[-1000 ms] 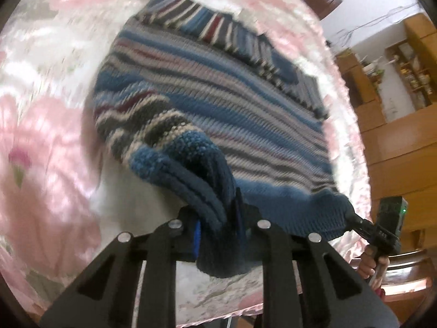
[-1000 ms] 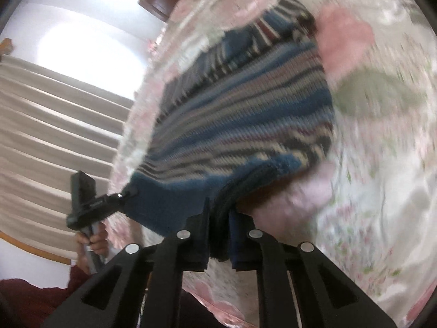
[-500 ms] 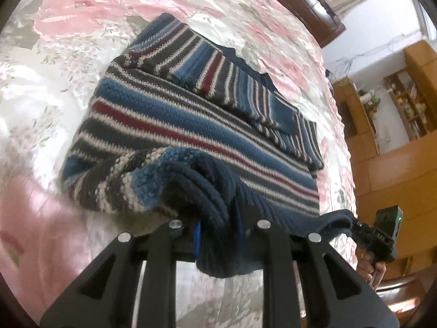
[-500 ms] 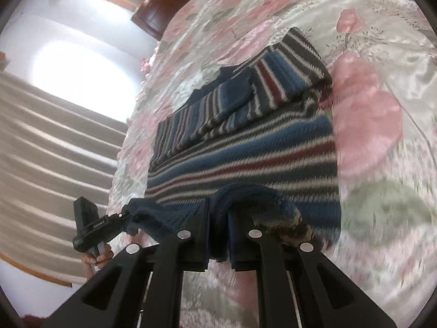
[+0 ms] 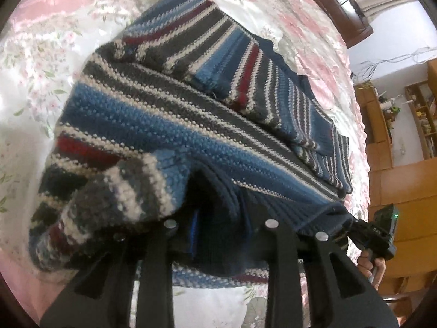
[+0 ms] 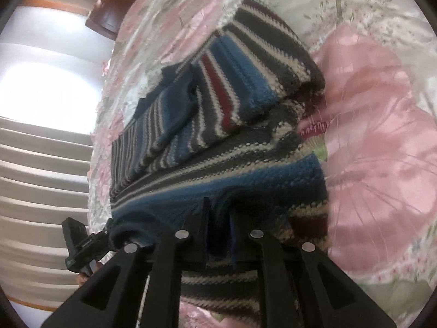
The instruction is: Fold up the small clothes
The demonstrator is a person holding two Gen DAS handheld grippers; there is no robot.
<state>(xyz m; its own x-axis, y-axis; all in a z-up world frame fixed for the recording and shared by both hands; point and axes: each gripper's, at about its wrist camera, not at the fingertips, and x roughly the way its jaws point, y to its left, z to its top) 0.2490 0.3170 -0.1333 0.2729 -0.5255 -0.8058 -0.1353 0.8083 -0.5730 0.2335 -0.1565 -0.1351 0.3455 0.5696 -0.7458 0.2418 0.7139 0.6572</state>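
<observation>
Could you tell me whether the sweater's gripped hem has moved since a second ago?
Yes. The hem has travelled forward over the striped sweater, toward its folded sleeves.

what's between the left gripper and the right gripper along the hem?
Left wrist view: only the sweater's dark blue hem spans from left gripper to right gripper; nothing else.

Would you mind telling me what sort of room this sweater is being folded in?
Most likely a bedroom at home. The sweater lies on a satin floral bedspread with a dark wooden headboard at its far end, and wooden shelving holding small household items stands alongside.
</observation>
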